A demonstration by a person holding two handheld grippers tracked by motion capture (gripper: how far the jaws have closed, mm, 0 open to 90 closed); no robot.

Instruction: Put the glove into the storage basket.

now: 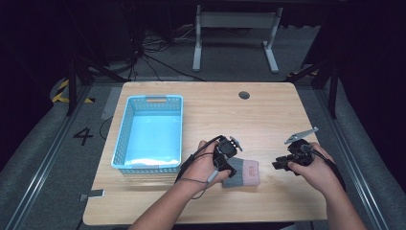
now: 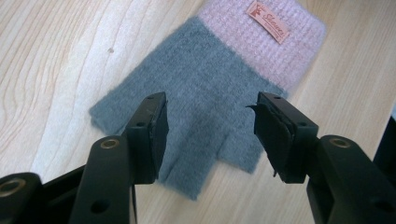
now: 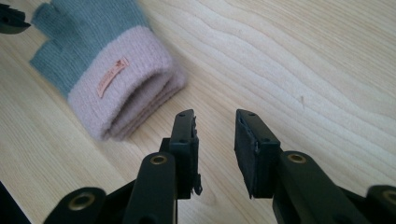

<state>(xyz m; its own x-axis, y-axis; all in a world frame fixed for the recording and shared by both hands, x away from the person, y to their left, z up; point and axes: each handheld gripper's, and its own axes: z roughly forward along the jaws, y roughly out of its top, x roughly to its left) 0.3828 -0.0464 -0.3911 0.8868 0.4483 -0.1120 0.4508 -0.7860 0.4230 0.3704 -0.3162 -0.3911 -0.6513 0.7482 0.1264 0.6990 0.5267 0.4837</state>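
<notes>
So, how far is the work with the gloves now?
The grey-and-pink gloves lie stacked flat on the table, cuffs together; that looks done. The left gripper stands open above them and the right gripper open beside the cuff, neither holding anything. The blue basket may be their place, so moving them probably remains.

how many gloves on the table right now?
2, apparently: grey-and-pink gloves stacked in one pile on the table, between the left gripper and right gripper. The right gripper view shows two cuffs layered; more could be hidden.

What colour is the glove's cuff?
Pale pink cuff, with a small tan label; clearest in the right gripper view.
</notes>
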